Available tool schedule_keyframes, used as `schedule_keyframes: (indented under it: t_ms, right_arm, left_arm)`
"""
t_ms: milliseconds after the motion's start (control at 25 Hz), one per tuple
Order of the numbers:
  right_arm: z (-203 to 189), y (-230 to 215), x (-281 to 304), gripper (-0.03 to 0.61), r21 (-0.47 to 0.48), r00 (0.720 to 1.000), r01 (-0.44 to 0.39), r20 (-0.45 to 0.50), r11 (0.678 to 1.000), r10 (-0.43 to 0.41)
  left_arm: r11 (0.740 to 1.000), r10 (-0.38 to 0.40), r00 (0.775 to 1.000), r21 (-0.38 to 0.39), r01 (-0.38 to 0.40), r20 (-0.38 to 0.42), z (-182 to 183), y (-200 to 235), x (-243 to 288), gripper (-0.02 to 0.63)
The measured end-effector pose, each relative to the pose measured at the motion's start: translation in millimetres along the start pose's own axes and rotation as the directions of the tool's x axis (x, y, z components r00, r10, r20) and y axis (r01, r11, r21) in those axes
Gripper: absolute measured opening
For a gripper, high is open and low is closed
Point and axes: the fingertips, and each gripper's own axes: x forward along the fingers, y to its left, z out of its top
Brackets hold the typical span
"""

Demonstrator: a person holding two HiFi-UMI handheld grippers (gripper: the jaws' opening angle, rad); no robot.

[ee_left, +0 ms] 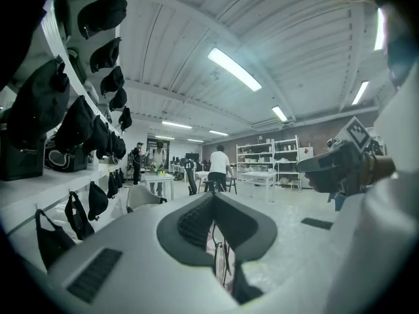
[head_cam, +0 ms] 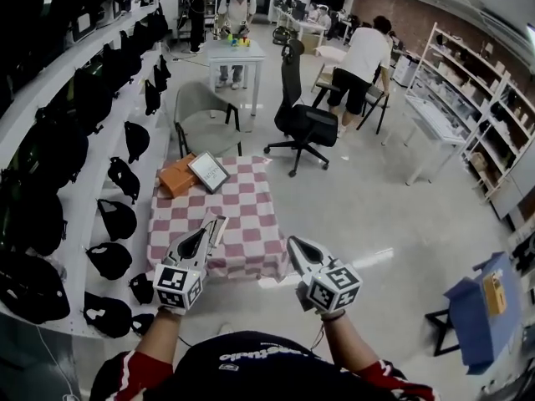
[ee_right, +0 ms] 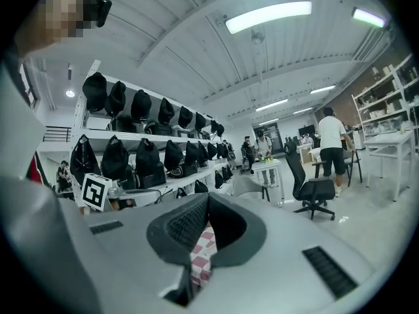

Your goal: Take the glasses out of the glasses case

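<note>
A low table with a pink-and-white checked cloth (head_cam: 242, 232) stands in front of me. At its far left end lie an orange box-like case (head_cam: 177, 176) and a flat dark item with a pale frame (head_cam: 208, 171); no glasses show. My left gripper (head_cam: 217, 221) hovers over the near left part of the cloth, jaws together and empty. My right gripper (head_cam: 294, 247) hangs off the table's near right corner, also shut and empty. In the left gripper view the left gripper (ee_left: 213, 201) points level into the room. In the right gripper view the right gripper (ee_right: 206, 201) has checked cloth showing behind its jaws.
White shelves with black bags (head_cam: 109, 174) line the left wall beside the table. Beyond the table are a grey chair (head_cam: 201, 111), a black office chair (head_cam: 303, 115) and a white table (head_cam: 236, 54) with people around. A blue stand (head_cam: 476, 307) is at the right.
</note>
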Motion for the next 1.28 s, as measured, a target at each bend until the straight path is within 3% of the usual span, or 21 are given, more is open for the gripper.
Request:
schedule_keyframes:
  t_ms: [320,560,1280]
  right_arm:
    - [12,-3,-15,0.003,0.009,0.999,0.002,0.043,1.000,-0.002]
    - [20,1,-16,0.003,-0.003,0.998,0.010,0.054,1.000,-0.009]
    - [42,6,-27,0.002,-0.071,0.992,0.069,0.111,0.995,-0.061]
  left_arm:
    - [0.999,0.032,0.996,-0.031,-0.030,0.082,33,-1,-29,0.009]
    - [0.998,0.059,0.990,0.011,-0.060,0.127,52,7,-40,0.009]
    - [0.999,0.047,0.981,-0.021,-0.044,0.187,69,10,-50,0.009]
